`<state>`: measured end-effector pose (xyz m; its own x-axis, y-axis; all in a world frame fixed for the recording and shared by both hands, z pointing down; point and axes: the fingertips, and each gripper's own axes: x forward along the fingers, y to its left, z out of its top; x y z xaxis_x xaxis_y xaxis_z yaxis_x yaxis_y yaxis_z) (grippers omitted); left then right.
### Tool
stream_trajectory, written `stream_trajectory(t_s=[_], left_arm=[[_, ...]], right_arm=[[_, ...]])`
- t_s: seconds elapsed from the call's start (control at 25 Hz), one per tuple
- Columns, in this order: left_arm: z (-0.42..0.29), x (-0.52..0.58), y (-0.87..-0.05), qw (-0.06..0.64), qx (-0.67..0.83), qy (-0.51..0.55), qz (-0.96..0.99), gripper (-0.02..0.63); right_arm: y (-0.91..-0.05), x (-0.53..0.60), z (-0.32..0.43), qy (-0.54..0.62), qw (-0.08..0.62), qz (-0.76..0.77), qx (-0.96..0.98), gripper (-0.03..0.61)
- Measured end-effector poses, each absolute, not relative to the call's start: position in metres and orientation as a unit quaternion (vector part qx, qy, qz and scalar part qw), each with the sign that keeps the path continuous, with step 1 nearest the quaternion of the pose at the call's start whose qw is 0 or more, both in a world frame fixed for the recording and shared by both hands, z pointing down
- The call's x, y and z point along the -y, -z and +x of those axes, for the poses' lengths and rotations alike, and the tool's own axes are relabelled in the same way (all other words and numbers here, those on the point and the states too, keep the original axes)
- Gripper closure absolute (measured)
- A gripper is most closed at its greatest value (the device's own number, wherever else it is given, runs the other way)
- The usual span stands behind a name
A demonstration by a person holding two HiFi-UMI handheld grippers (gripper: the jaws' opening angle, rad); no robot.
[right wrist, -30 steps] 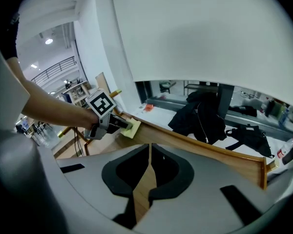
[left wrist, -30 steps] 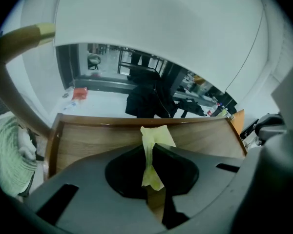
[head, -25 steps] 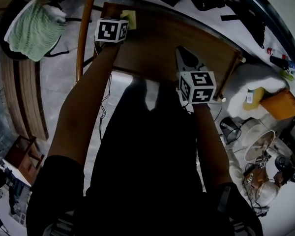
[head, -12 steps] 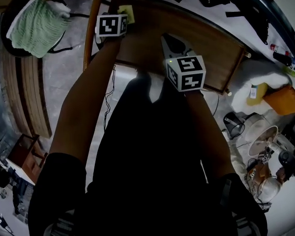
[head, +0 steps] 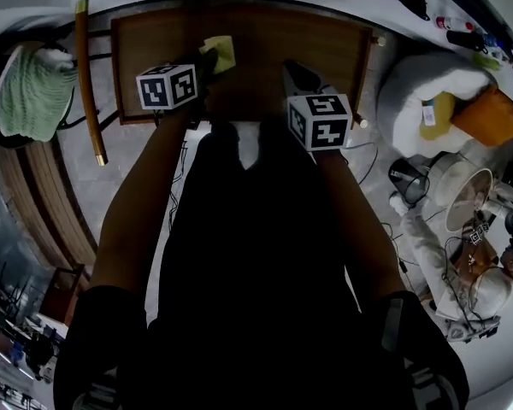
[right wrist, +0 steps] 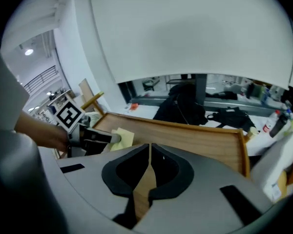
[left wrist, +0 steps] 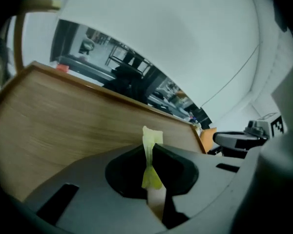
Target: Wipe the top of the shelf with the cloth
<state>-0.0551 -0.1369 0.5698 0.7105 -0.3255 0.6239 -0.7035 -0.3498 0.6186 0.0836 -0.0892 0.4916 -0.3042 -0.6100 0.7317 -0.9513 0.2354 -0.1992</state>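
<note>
Yellow cloth (left wrist: 151, 175) in left claw (left wrist: 153, 149)

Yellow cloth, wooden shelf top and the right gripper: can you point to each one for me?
yellow cloth (head: 220, 54): head view, on its flat middle.
shelf top (head: 269, 39): head view, on bare wood near the middle.
right gripper (right wrist: 150, 147): right gripper view, where its two closed tips meet.

The cloth (head: 220, 54) sat left of centre on the shelf top (head: 325, 41), in the left gripper (head: 207, 63); the right gripper (head: 290, 68) was to its right.
</note>
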Motion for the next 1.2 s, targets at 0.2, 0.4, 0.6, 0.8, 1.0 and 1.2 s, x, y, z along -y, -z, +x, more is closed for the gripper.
stream_trajectory(t_s=[0.2,0.4,0.6,0.8,1.0,1.2], left_arm=[[0.096,0.101,-0.557,0.461,0.242,-0.224,0.824,0.586],[0.2,0.081,-0.563,0.459,0.212,-0.252,0.825,0.586],[0.259,0.087,-0.566,0.464,0.223,-0.257,0.818,0.586],[0.272,0.088,-0.581,0.446,0.232,-0.293,0.813,0.586],[0.274,0.089,-0.581,0.408,0.245,-0.302,0.826,0.586],[0.271,0.089,-0.579,0.381,0.241,-0.325,0.831,0.586]], right_arm=[[-0.493,0.075,0.204,-0.324,0.261,0.602,0.682,0.554],[-0.501,0.069,0.292,-0.33,0.248,0.639,0.649,0.554],[-0.503,0.074,0.321,-0.308,0.257,0.63,0.665,0.552],[-0.51,0.071,0.323,-0.303,0.268,0.619,0.673,0.554],[-0.519,0.073,0.317,-0.315,0.27,0.609,0.677,0.552],[-0.52,0.075,0.31,-0.314,0.276,0.601,0.681,0.554]])
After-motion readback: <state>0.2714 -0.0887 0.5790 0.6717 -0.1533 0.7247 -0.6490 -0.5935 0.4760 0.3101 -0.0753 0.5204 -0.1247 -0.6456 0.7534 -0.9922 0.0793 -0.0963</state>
